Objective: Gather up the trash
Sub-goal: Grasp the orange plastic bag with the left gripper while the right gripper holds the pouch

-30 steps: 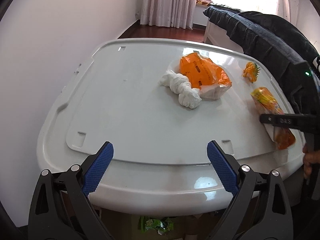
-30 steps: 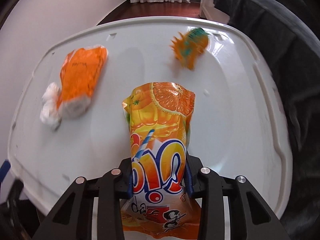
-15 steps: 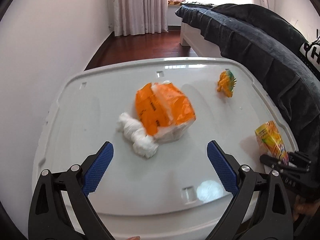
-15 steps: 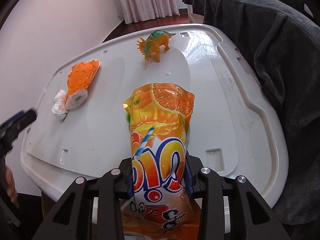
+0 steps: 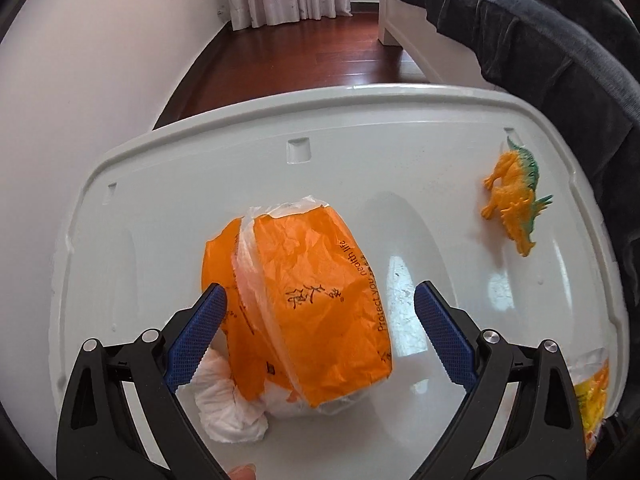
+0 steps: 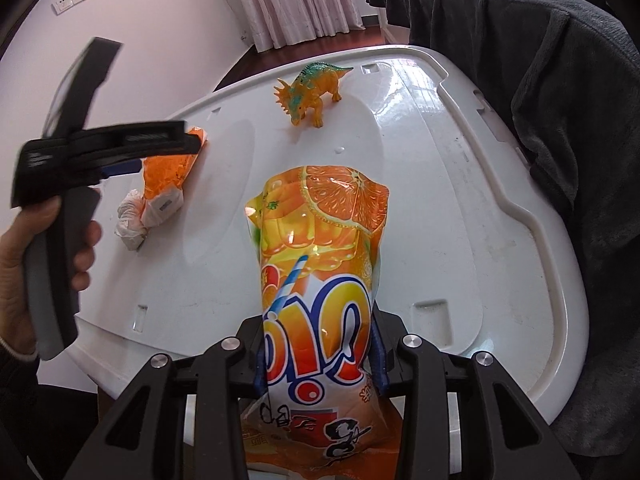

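A crumpled orange and white plastic bag [image 5: 304, 304] lies on the white plastic lid [image 5: 168, 208]; it also shows in the right wrist view [image 6: 164, 184]. A wad of white tissue [image 5: 228, 408] sits against its near end. My left gripper [image 5: 318, 316] is open, its blue pads on either side of the bag. My right gripper [image 6: 320, 364] is shut on an orange drink pouch [image 6: 320, 264], held above the lid's near edge; the pouch's edge shows in the left wrist view [image 5: 592, 392].
An orange and green toy dinosaur [image 5: 516, 196] stands on the lid's far right, also in the right wrist view [image 6: 312, 88]. A dark blanket-covered sofa [image 6: 560, 100] runs along the right. A white wall [image 5: 80, 60] is to the left. Wooden floor lies beyond.
My left gripper has moved forward over the lid until its open fingers straddle the orange bag. My right gripper has kept hold of the pouch and drawn back toward the near edge.
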